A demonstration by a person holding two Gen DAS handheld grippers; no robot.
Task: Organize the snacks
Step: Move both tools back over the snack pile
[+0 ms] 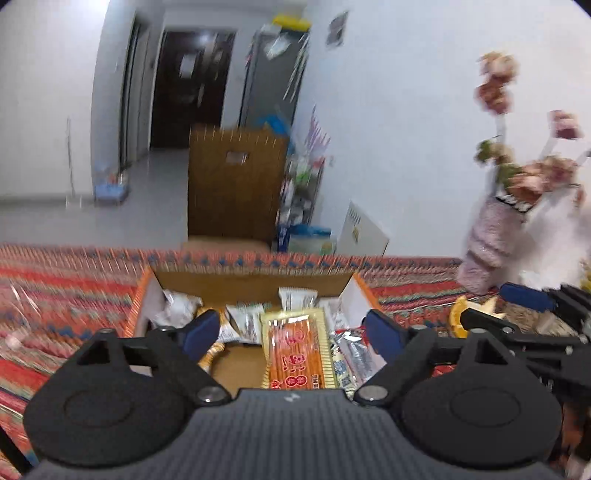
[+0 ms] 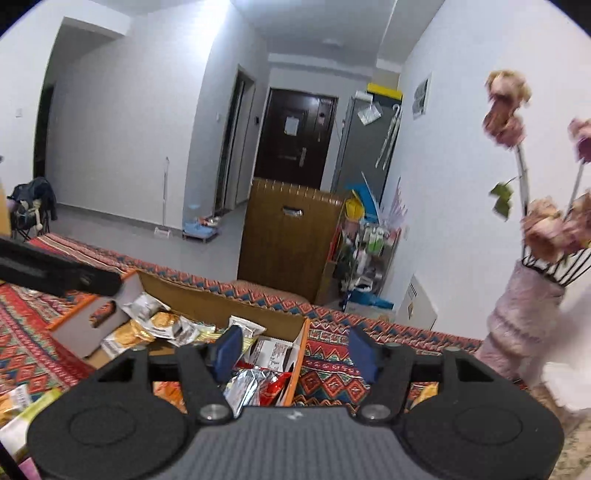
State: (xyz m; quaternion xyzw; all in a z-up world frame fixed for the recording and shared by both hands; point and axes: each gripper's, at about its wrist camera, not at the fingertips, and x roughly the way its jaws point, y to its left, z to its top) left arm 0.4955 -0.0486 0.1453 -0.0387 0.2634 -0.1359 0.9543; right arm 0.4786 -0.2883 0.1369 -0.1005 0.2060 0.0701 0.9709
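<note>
Two grippers held above open cardboard box on patterned tablecloth. Left gripper: jaws spread wide, nothing between pads, aimed downward over orange snack pack lying inside box; red characters on pack, digit "8" legible, rest unreadable. Right gripper: jaws apart, empty, over box's right wall, silver packet below. Pink vase near table's right edge.

Evenly lit by cool indoor light, brightest at the ceiling. Heavily motion-blurred in the left view; bowed and vignetted at the corners.
</note>
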